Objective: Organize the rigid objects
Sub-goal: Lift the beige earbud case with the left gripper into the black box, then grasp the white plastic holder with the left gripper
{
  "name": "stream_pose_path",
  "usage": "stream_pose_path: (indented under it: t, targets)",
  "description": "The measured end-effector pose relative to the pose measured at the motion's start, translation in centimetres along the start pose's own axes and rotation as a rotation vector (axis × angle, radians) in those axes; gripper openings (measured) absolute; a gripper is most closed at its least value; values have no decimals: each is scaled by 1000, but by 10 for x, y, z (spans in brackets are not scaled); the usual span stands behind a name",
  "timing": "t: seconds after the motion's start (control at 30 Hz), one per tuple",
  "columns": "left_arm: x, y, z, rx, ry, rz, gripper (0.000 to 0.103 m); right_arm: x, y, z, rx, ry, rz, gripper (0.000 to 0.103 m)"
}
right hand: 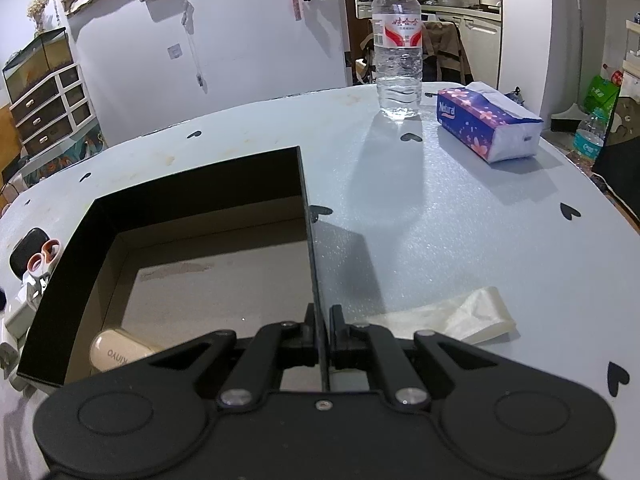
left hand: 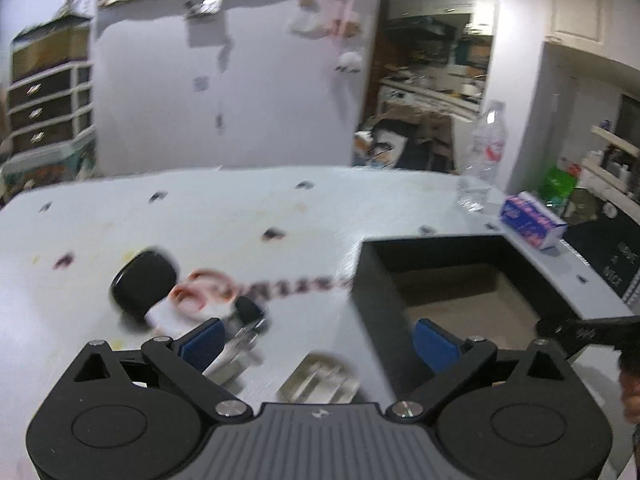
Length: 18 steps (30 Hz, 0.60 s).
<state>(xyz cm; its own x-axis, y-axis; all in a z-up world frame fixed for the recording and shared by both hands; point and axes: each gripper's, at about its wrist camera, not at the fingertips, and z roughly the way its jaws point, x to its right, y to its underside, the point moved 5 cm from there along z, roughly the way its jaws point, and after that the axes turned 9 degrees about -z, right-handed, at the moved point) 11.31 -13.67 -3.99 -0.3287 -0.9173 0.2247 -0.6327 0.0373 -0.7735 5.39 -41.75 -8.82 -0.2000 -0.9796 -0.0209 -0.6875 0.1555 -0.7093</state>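
White tabletop [right hand: 440, 220] before us: our right gripper [right hand: 322, 334] pinches the black box [right hand: 192, 196] wall, steadying it; our left gripper [left hand: 316, 340], fingers wide, must next grasp the scissors [left hand: 204, 292] beside it

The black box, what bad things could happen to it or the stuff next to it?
The right tongs pinch only one thin wall of the black box, so a pull might tip or drag it, sliding the cream case inside. The left tongs are open and that view is blurred, so they could bump the scissors or black case.
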Motion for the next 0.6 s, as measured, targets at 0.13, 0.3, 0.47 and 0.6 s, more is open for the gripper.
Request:
stream_pose_path:
  t: [0.13,0.3,0.47,0.6]
  targets:
    - [-21,15,-2,-21,-32,-41,100,0,0,0,1,4,1,5]
    - [-34,31,-3,-33,-65,-33,99,0,0,0,2,8,7,5]
    - [-38,46,1,-37,-71,19,98,-1,0,-1,2,12,6,5]
    - [-34,49,-3,-37,-26,40,88,-1,1,-1,2,15,8,5]
